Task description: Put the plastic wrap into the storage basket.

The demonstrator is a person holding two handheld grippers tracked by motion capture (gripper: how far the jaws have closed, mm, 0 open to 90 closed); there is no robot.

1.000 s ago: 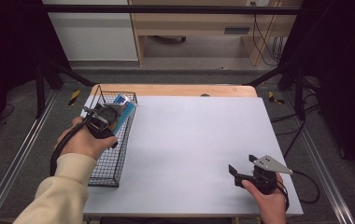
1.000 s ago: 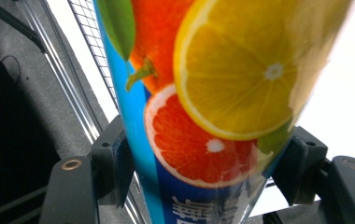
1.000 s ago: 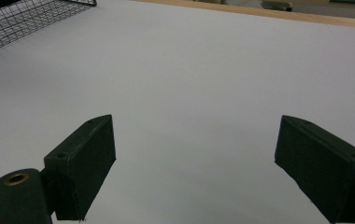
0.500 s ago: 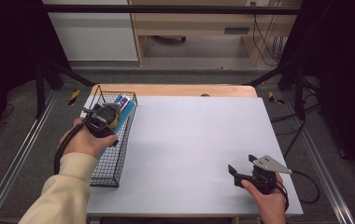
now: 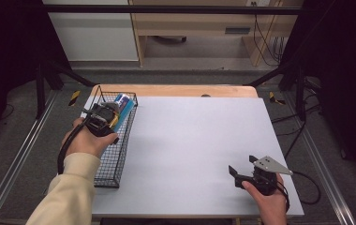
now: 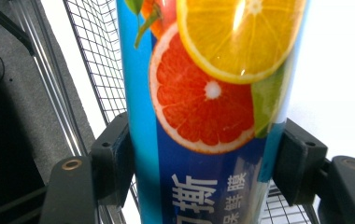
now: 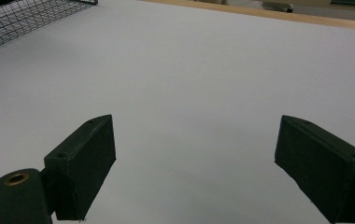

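Left fingers (image 6: 199,154): I clench the blue fruit-printed cling-film box (image 6: 203,116) over the black wire basket (image 5: 113,161), at nine o'clock.
Right fingers (image 7: 194,163): released, idle at five o'clock.
Tip: I lift straight, clearing the basket rim.

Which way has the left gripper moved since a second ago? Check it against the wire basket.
No real move. The left gripper holds the blue box over the far end of the wire basket, as before.

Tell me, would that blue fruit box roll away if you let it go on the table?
Probably not: the box looks long with flat sides and edges, so it should lie still, not roll. Its glossy wrap glints, so it may be a bit slippery. The left gripper pinches it without visible denting, so it seems fairly stiff. Stood on end, it might tip.
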